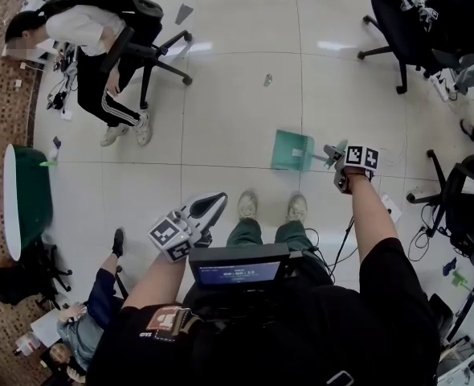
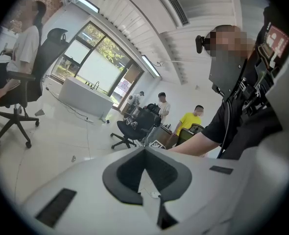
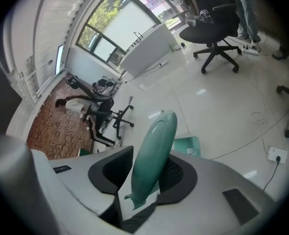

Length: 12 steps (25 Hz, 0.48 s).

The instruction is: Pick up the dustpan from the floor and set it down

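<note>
**A:** Where's the dustpan (image 1: 292, 149)?

**B:** The pan (image 3: 188, 144) sits flat on the floor (image 1: 237, 111), just past the tips of the right gripper (image 1: 331, 153). The handle (image 3: 153, 151) runs back from it, in between that gripper's jaws.

**A:** Clamped?

**B:** No. In the right gripper view the jaws stand partly apart. The handle leans against the jaw on that view's right, and there's a dark gap between it and the other jaw. Its rounded end sticks out beyond the jaw tips, tilted a little to the right.

**A:** And the left gripper (image 1: 217, 201)?

**B:** Its jaws meet at the tips with nothing between them. It sits low at the person's other side, well apart from the dustpan. Its jaws point out over bare floor towards a black chair (image 2: 130, 129) far ahead.

**A:** Does the dustpan show in the left gripper view?

**B:** No, only in the head view and the right gripper view.
</note>
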Each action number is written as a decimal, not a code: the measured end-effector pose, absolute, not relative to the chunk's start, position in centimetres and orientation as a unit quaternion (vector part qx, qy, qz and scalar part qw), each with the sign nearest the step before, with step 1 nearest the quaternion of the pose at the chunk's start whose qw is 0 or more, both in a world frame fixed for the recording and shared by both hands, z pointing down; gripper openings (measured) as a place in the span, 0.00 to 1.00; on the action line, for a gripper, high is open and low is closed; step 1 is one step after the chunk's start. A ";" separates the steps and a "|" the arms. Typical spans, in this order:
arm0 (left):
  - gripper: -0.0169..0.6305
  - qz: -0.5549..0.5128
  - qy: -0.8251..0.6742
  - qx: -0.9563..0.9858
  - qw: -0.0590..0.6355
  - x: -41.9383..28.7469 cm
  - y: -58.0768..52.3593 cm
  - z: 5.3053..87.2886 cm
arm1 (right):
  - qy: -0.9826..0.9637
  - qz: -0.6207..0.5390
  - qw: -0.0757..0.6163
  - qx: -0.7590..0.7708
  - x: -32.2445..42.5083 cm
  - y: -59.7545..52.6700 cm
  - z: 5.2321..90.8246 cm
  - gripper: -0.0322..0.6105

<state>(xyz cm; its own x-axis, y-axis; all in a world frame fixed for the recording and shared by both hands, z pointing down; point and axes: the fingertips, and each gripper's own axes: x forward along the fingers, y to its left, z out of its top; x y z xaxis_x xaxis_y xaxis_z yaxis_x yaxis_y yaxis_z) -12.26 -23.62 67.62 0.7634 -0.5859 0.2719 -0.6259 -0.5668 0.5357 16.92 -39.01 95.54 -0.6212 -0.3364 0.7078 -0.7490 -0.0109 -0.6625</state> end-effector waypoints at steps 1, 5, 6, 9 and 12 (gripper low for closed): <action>0.06 0.032 -0.342 0.884 0.316 -12.2 -23.5 67.5 | -0.677 0.587 0.176 0.408 17.4 -39.0 95.6 0.30; 0.06 0.030 -0.344 0.883 0.317 -12.3 -23.6 67.3 | -0.672 0.582 0.172 0.425 18.2 -39.1 95.6 0.30; 0.06 0.030 -0.343 0.883 0.317 -12.2 -23.6 67.3 | -0.672 0.582 0.173 0.425 18.3 -39.0 95.5 0.33; 0.06 0.029 -0.342 0.884 0.316 -11.6 -23.5 67.1 | -0.670 0.585 0.173 0.423 18.7 -38.6 95.3 0.42; 0.06 0.029 -0.339 0.886 0.314 -11.0 -23.8 66.8 | -0.666 0.586 0.175 0.426 19.0 -38.6 95.2 0.44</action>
